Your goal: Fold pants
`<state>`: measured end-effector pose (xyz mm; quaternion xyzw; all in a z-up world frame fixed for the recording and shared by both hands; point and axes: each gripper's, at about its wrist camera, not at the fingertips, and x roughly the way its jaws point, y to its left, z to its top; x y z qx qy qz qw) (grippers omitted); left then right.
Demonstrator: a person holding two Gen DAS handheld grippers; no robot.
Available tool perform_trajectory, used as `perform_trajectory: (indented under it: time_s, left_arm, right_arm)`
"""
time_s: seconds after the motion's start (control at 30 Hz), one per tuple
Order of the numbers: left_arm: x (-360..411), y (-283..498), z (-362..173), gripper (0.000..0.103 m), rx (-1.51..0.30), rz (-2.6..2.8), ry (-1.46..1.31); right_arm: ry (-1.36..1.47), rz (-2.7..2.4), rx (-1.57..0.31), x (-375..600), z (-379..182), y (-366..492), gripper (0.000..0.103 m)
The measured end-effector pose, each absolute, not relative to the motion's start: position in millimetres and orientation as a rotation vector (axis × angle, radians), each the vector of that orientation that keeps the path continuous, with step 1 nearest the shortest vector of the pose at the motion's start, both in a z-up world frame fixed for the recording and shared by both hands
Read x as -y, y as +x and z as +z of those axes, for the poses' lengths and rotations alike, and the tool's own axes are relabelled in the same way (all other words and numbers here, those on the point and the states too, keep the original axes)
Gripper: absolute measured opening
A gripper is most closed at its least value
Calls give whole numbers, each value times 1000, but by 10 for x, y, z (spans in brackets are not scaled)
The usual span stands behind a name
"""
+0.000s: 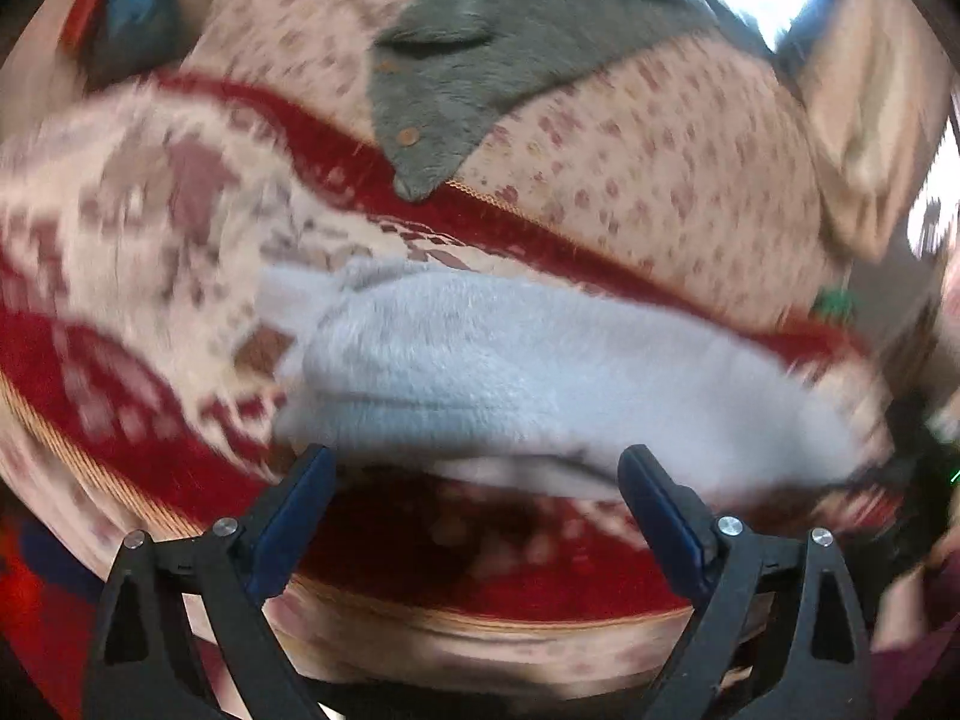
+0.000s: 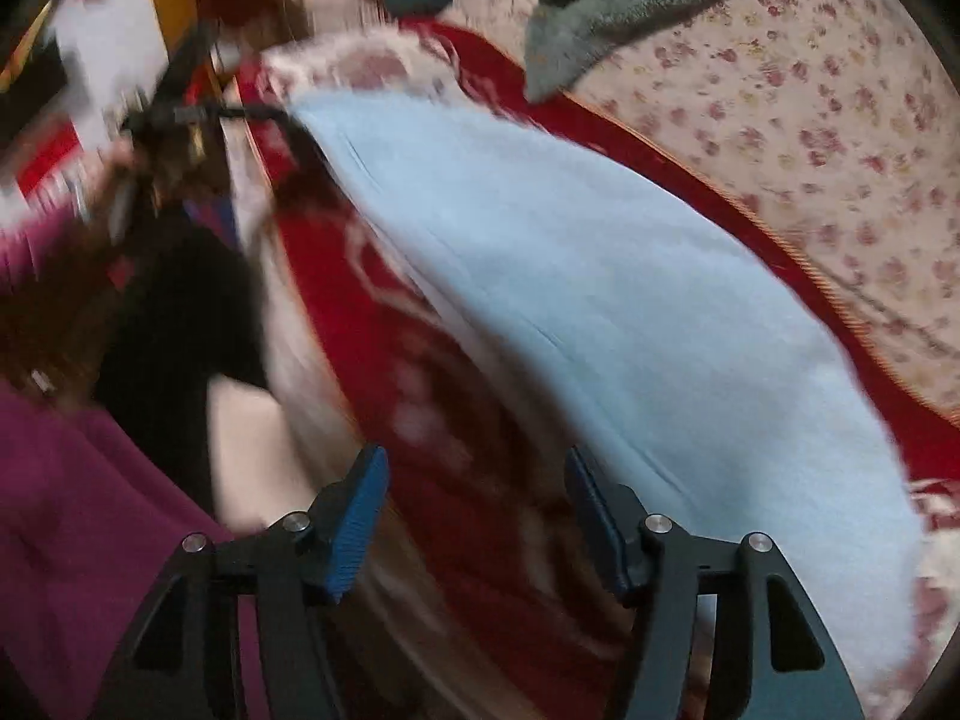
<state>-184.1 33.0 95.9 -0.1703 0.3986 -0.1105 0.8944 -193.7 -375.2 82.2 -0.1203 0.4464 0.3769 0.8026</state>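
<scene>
You are working over a big red rug (image 1: 384, 180) with white patterns, and behind it sits a sofa (image 1: 660, 168) in flowered cloth with a gray blanket (image 1: 456, 54) draped on it. Both views are blurry.

The pants (image 2: 600, 276) are pale blue and fuzzy. They lie flat on the rug, and they look folded into one long strip already.

From your right gripper (image 2: 474, 513), the strip runs long, from about 11 o'clock far away down to 3 o'clock close by. Its near edge is just beside your right-hand finger. The jaws stand wide apart and hold nothing.

From your left gripper (image 1: 477, 480), the pants (image 1: 540, 372) lie straight ahead at 12 o'clock, stretching sideways from 10 o'clock to 2 o'clock. The near edge sits right at the fingertips. These jaws are spread wide too, with nothing between them.

Both claws are near the cloth. I think the next move is to pinch one short end and bring it over to the other end.

No boxes or baskets show here.
</scene>
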Motion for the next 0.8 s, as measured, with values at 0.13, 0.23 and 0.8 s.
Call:
perform_trajectory:
  time_s: [0.13,0.23,0.8]
  left_arm:
    - [-523,-1776,754,95,-895,-137,-545]
    - [-533,-1743,711,95,-883,-155,-630]
    - [-194,-1037,1237,23,-597,-362,-479]
  right_arm:
    - [-48,830,-873,3379,797,-1589,66]
    - [32,924,-864,2919,766,-1318,68]
    - [-261,872,-756,1911,511,-1066,12]
